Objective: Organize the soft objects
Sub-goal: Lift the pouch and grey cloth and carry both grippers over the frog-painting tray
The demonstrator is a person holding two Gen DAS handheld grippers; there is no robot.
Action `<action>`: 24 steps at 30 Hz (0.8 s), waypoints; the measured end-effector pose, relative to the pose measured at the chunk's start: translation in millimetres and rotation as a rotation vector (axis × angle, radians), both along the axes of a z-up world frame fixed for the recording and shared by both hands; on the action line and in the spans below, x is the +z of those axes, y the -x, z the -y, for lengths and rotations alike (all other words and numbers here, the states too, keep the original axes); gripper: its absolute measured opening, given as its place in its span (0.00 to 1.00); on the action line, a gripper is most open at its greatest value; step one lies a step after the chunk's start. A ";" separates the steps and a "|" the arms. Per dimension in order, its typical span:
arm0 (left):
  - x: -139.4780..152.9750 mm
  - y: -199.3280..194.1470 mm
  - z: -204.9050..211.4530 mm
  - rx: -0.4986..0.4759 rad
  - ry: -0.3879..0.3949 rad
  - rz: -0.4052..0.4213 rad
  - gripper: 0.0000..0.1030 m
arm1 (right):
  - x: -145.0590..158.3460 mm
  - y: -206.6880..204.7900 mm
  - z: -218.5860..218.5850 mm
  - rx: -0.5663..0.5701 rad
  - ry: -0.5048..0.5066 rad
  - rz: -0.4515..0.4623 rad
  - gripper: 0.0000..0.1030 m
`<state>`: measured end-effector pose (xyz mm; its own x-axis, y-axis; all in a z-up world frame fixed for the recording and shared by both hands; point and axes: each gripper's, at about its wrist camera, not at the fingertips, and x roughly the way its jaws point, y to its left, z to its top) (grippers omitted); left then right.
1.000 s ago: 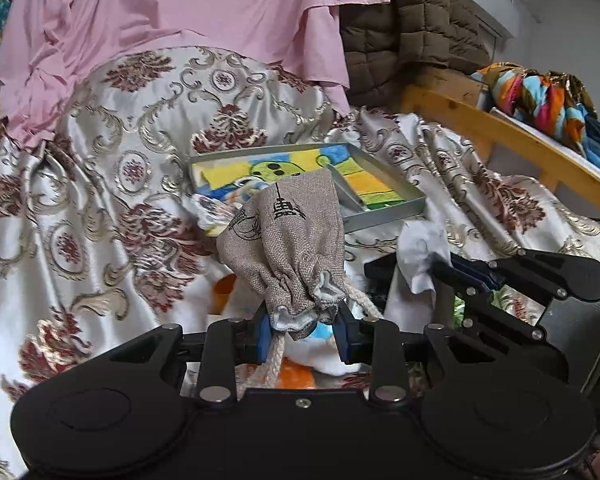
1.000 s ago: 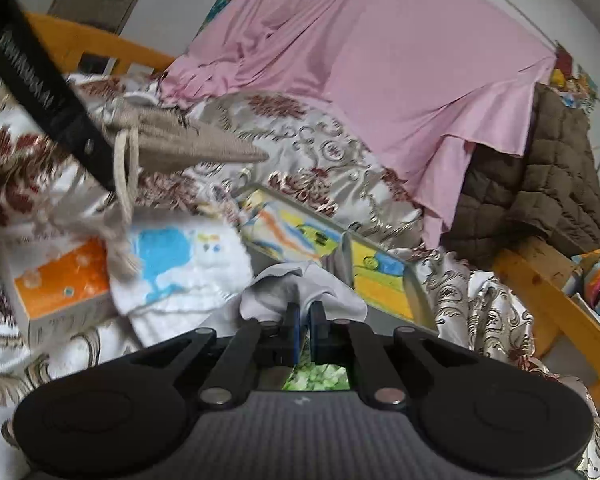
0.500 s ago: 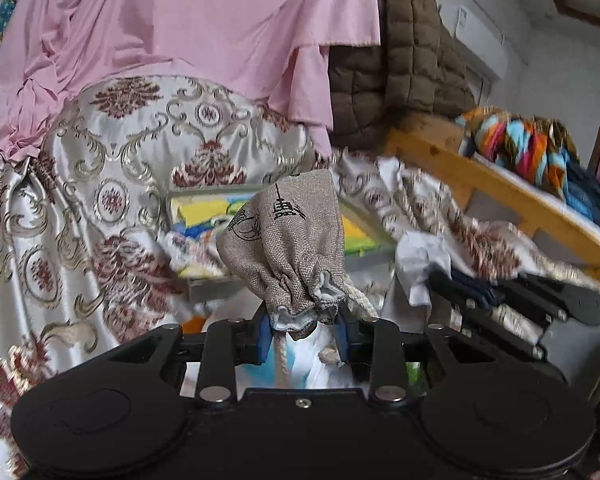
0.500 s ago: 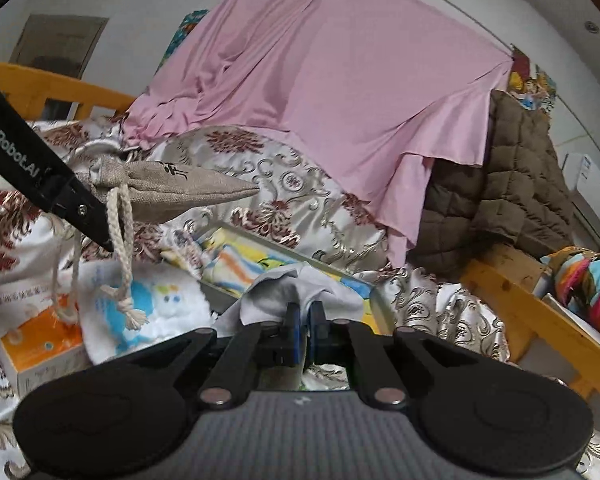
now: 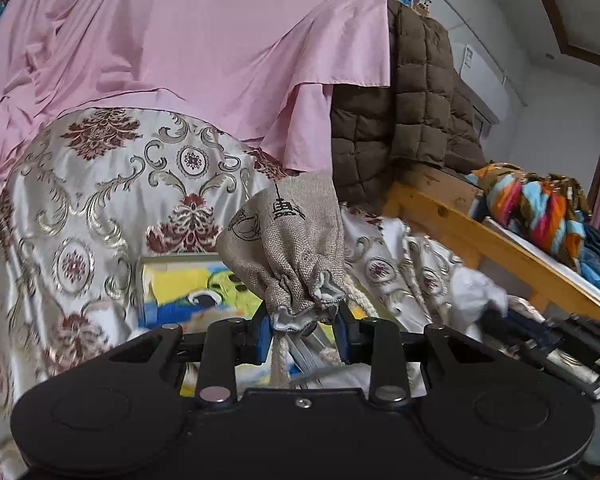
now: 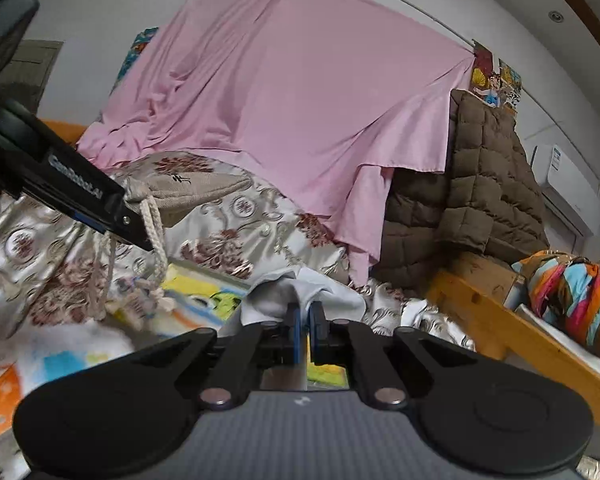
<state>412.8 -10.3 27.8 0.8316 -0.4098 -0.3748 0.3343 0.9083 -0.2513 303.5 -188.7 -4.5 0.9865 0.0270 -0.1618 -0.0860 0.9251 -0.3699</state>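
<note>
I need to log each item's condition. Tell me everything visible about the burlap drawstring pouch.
The burlap pouch is coarse beige-grey weave with a dark printed emblem and a pale lining showing at its gathered mouth. The left gripper pinches that cinched neck, so the body juts forward, off the bedding. Its off-white twisted cord hangs down, ending in a knot.

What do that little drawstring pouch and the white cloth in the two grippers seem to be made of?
The pouch, pinched by the left gripper, looks like coarse burlap or linen: an open, matte tan weave with a pale lining and a twisted cotton-like cord. The white cloth in the right gripper looks thin, smooth and soft, probably cotton or microfibre; it folds loosely.
</note>
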 end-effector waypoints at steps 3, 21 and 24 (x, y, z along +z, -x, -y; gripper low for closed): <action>-4.9 -27.8 3.8 -0.003 0.005 -0.004 0.32 | 12.9 -24.8 10.9 -0.005 -0.040 -0.019 0.05; -77.0 -131.1 -7.3 0.031 0.258 -0.177 0.33 | 42.8 -166.6 1.9 -0.050 -0.091 -0.128 0.05; -88.0 -138.6 -20.6 0.068 0.265 -0.216 0.33 | 39.9 -192.2 -13.8 -0.044 -0.107 -0.164 0.05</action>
<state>551.4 10.3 -60.1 0.7735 -0.4623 -0.4336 0.1882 0.8207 -0.5394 495.7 -174.9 35.4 0.9477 0.0102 -0.3190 -0.0958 0.9624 -0.2540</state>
